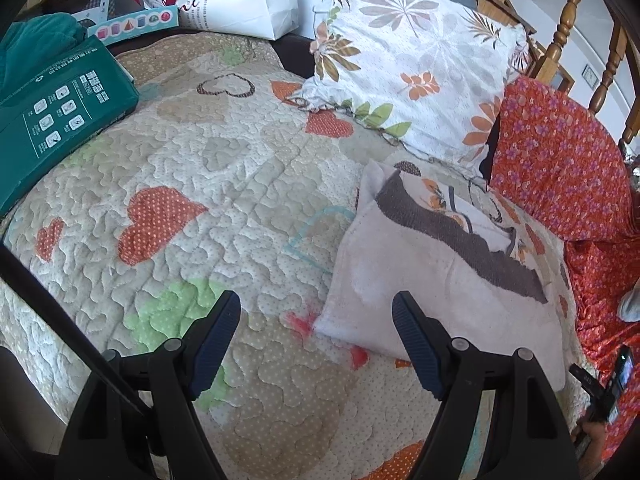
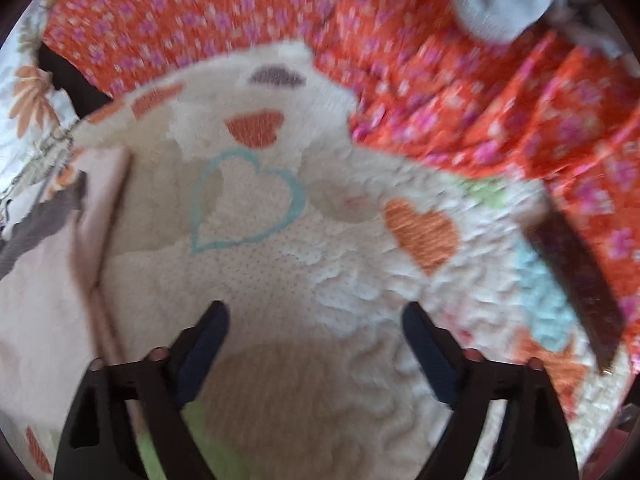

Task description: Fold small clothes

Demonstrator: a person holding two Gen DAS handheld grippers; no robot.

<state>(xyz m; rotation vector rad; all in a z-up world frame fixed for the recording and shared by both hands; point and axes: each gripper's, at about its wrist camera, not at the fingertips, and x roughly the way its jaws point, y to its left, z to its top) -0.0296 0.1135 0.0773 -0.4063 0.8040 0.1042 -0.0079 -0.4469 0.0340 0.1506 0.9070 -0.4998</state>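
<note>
Heart-patterned quilt [image 1: 224,184] fills frame; floral pillow [image 1: 412,64] upper right, green box [image 1: 60,112] upper left, print unreadable. Left gripper [image 1: 316,316] & right gripper [image 2: 316,320] both agape, empty; folded white cloth [image 1: 420,280] lower right.

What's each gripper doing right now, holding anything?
Left gripper: open, empty, right finger over the folded cloth.
Right gripper: open, empty, above the quilt.

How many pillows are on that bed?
2 in view: a floral pillow by the wooden headboard, and an orange flowered one at its right. Others may be hidden.
</note>
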